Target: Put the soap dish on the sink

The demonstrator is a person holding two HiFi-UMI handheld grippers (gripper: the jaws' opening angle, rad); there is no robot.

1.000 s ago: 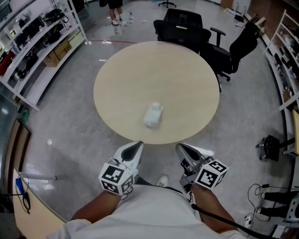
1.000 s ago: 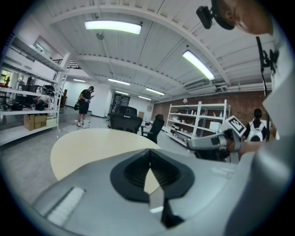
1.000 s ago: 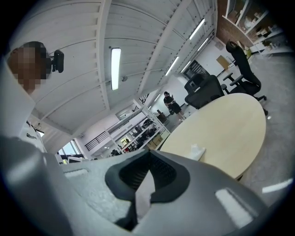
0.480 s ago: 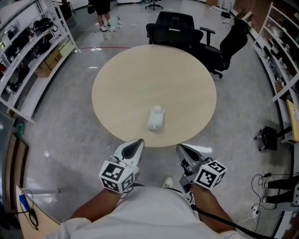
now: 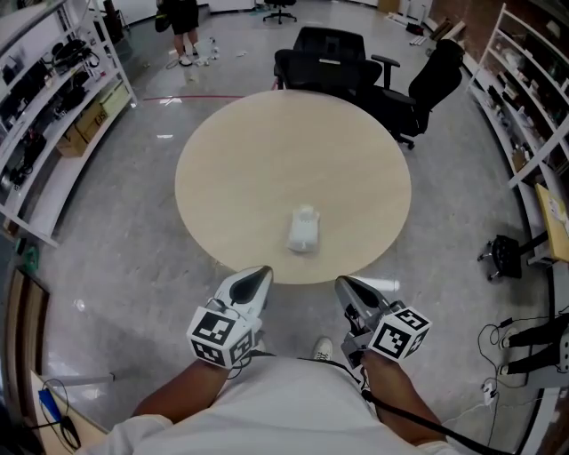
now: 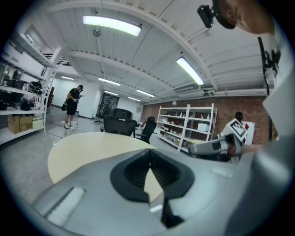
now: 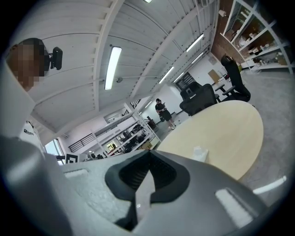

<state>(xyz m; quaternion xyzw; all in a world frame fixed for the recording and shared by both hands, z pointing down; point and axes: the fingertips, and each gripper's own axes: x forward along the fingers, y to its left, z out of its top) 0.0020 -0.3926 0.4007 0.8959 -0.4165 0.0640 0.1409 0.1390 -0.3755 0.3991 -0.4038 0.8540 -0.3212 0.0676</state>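
Observation:
A small white soap dish (image 5: 303, 229) lies on the round beige table (image 5: 267, 151), towards its near edge; the right gripper view shows the same dish (image 7: 199, 153) ahead. My left gripper (image 5: 259, 275) and right gripper (image 5: 343, 283) are side by side close to my body, short of the table edge, both pointing at the table. Each has its jaws together with nothing between them. In the left gripper view the left gripper (image 6: 148, 151) has its tips meeting, and the right gripper (image 6: 205, 148) shows off to the right. No sink is in view.
Two black office chairs (image 5: 331, 55) (image 5: 434, 82) stand behind the table. Shelving racks line the left (image 5: 49, 93) and right (image 5: 532, 84) sides. A person (image 5: 183, 25) stands far back on the grey floor. Cables and a small black stand (image 5: 505, 258) lie at the right.
The table and the soap dish have slid slightly lower and to the right in the head view as I step closer. Both grippers keep their pose and stay shut.

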